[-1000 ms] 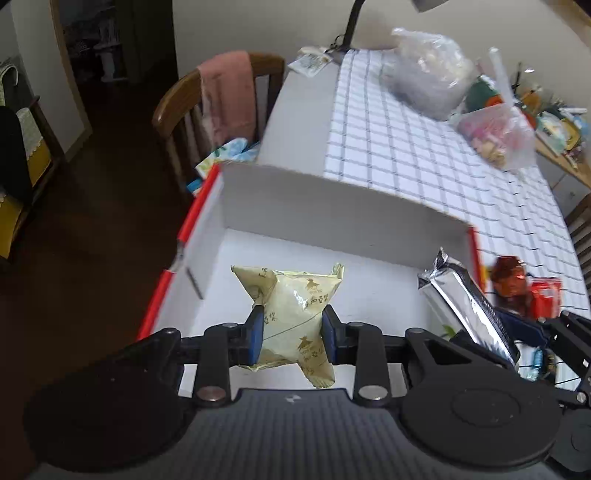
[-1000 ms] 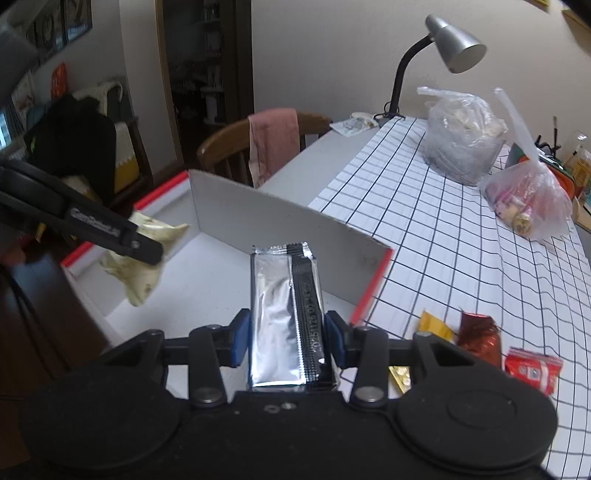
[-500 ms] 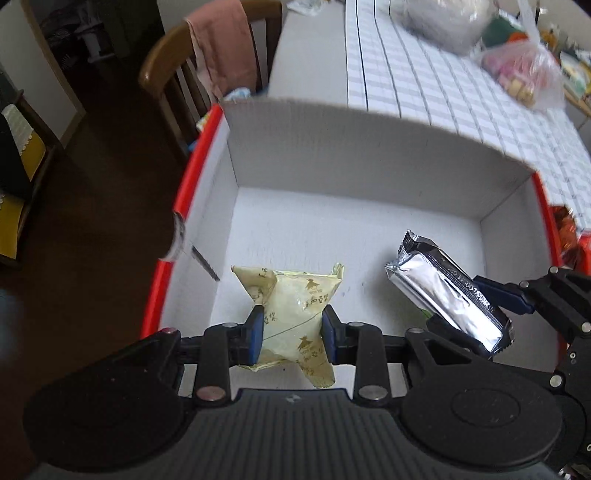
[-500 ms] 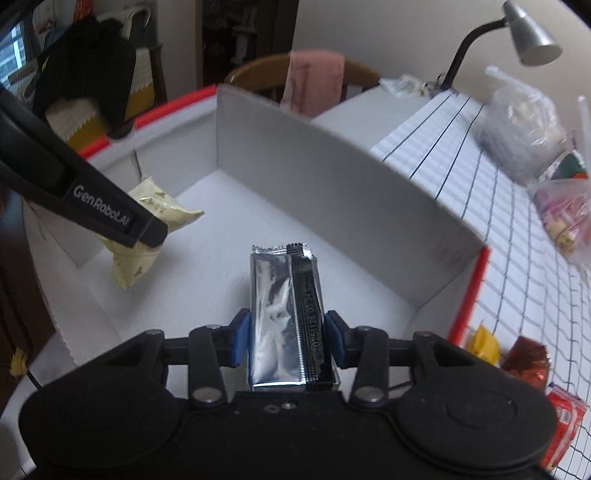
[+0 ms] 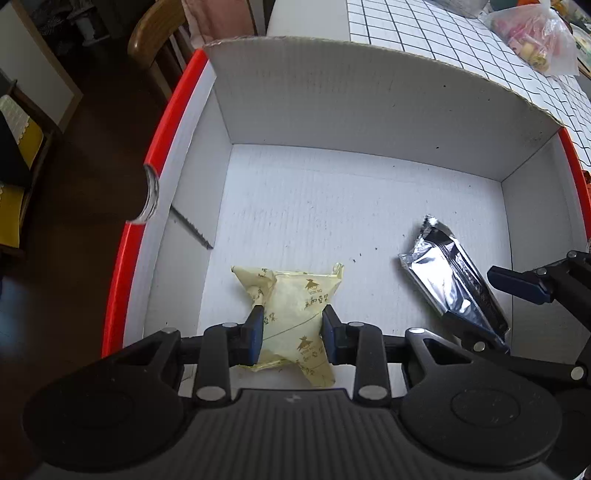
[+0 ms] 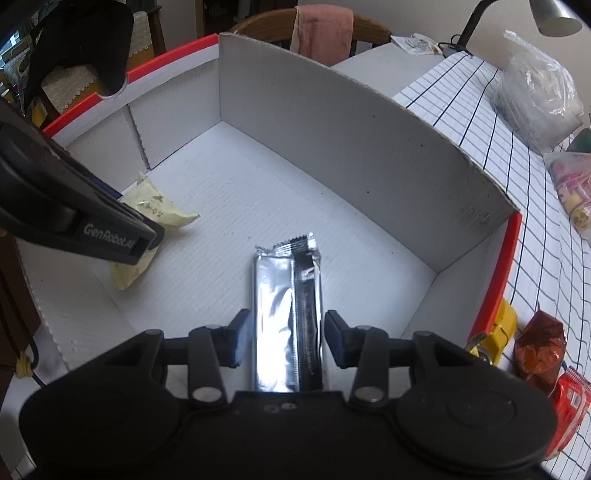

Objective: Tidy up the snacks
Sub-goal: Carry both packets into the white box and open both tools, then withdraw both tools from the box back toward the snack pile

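A white cardboard box (image 5: 369, 92) with red outer sides fills both views; it shows in the right wrist view (image 6: 332, 122) too. My left gripper (image 5: 291, 334) is shut on a pale yellow snack packet (image 5: 295, 306), low over the box floor at the near left. My right gripper (image 6: 288, 338) is open, its jaws standing apart on either side of a silver and black foil bar (image 6: 288, 314) that lies between them on the box floor. The bar (image 5: 450, 284) and yellow packet (image 6: 155, 214) each show in the other view.
Red and yellow snack packets (image 6: 543, 350) lie on the checked tablecloth (image 6: 517, 184) right of the box. Plastic bags (image 6: 539, 99) sit farther back by a lamp (image 6: 554, 18). A wooden chair with a pink cloth (image 6: 321, 29) stands behind the box.
Both grippers have dropped lower into the box. My right gripper has opened and let go of the foil bar. The left still holds the yellow packet.
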`<state>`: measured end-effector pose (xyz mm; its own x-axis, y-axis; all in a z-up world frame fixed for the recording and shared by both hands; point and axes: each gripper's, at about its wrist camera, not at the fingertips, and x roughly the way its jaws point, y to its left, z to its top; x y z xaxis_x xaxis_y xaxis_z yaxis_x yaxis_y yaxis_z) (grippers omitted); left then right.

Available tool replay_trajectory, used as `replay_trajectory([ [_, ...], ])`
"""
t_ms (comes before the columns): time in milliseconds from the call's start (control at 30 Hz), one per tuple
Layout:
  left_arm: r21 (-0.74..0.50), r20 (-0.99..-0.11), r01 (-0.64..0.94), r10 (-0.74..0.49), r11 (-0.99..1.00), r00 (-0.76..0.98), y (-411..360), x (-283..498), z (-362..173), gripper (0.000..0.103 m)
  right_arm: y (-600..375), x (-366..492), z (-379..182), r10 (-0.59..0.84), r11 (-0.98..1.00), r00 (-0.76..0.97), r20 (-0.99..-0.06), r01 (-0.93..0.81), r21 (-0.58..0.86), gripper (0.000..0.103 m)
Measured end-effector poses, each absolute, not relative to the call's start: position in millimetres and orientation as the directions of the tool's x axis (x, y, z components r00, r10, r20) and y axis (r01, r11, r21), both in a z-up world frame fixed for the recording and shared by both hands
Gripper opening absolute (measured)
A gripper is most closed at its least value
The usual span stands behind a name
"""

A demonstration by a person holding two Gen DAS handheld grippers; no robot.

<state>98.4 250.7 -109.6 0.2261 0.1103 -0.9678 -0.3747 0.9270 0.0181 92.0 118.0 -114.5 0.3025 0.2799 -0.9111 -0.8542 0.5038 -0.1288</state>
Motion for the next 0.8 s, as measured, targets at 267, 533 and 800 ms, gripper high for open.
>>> replay_trajectory([
  [267,-0.027,-0.956,-0.388,0.090,0.921,0.280,263.4,88.8,-104.2,0.051,105.5,89.2,-98.6,0.340,0.531,0.299,-0.892,-0.844,-0.080,0.045],
  [533,-0.058,-0.911,-0.387,0.110,0.920,0.398,251.1,62.4,-71.3,0.051,74.3,80.2,-61.3,0.452,0.557,0.309,-0.837,-0.830,-0.006,0.049],
  [800,-0.078,-0.832,-0.341,0.127,0.937,0.540,216.9,38.2,-27.2,0.056,36.1,62.5,-24.0,0.549,0.576,0.341,-0.763,-0.816,0.050,0.061],
])
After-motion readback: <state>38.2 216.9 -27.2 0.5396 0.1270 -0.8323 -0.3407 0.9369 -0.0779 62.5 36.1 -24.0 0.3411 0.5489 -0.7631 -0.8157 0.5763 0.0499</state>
